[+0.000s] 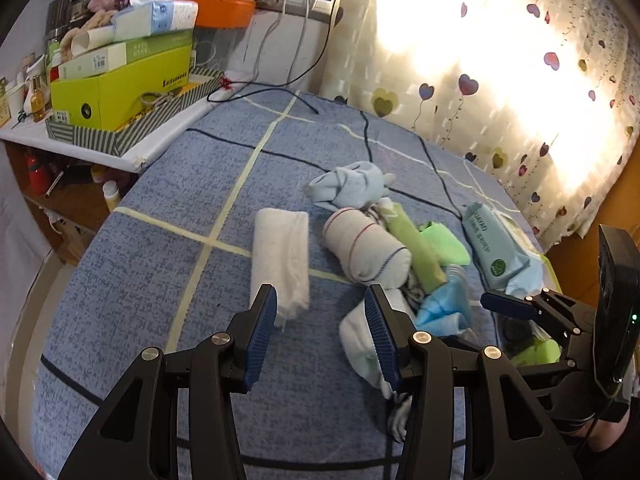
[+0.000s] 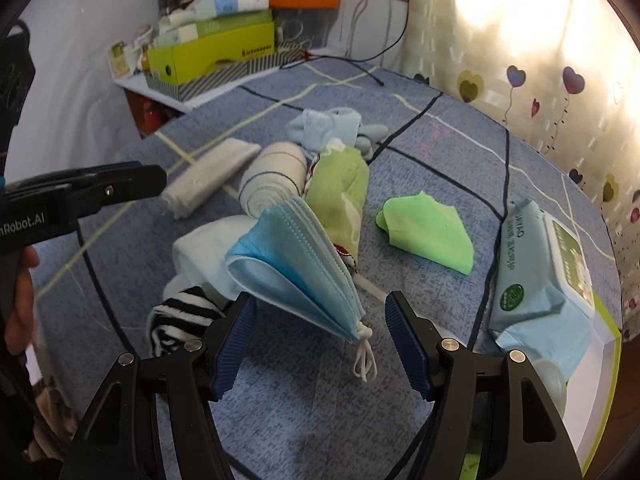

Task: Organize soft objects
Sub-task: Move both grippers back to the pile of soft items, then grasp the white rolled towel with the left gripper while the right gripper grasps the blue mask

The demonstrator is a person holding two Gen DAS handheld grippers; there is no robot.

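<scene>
A blue bedsheet (image 1: 168, 240) with pale yellow and dark lines covers the bed. Beside the bed stands a white desk (image 1: 160, 142), and on it rests a striped tray (image 1: 120, 136). In the tray is a lime green box (image 1: 120, 88), with pale green boxes (image 1: 132, 54) stacked on top and a tissue pack (image 1: 156, 18) above them. An orange container (image 1: 222, 10) sits behind the stack. A small amber bottle (image 1: 38, 98) stands left of the tray. A black cable (image 1: 280, 92) runs from the desk onto the sheet. A curtain (image 1: 520, 92) with heart balloons hangs at the far side, bright with light. Under the desk, a red object (image 1: 38, 178) is partly hidden.
</scene>
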